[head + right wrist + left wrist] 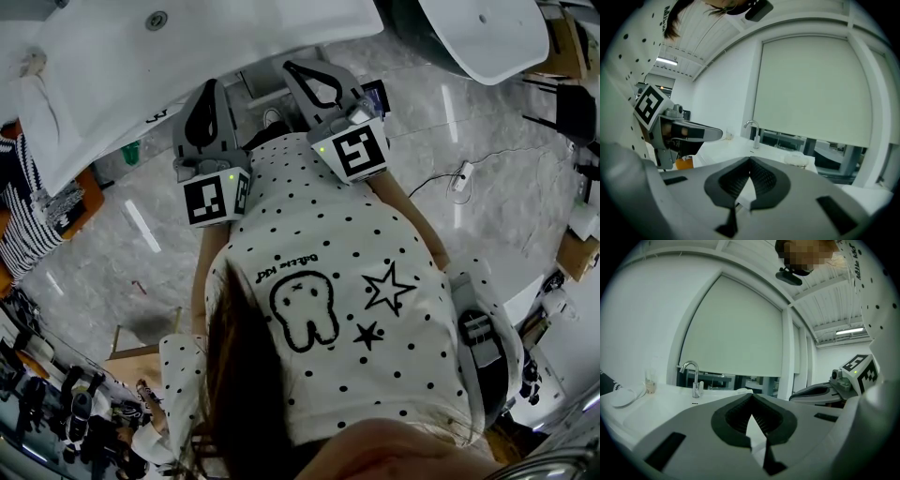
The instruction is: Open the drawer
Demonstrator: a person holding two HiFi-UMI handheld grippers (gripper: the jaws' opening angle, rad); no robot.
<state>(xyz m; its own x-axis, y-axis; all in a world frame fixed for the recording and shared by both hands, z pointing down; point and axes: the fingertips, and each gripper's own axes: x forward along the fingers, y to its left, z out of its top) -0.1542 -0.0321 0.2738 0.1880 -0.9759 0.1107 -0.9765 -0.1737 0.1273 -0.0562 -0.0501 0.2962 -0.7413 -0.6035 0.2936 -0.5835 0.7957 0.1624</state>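
Both grippers sit close to the person's chest, the left gripper (751, 397) and the right gripper (750, 161) each with its jaws pressed together on nothing; no drawer shows in any view, so I'd guess it sits below the front edge of the white counter (187, 56); to do this well, lower one gripper, spread its jaws, catch the handle squarely and pull straight out. Jaws are matte grey plastic with black ribbed pads; the counter is smooth and glossy; a curved chrome tap (693, 378) stands at its back edge.
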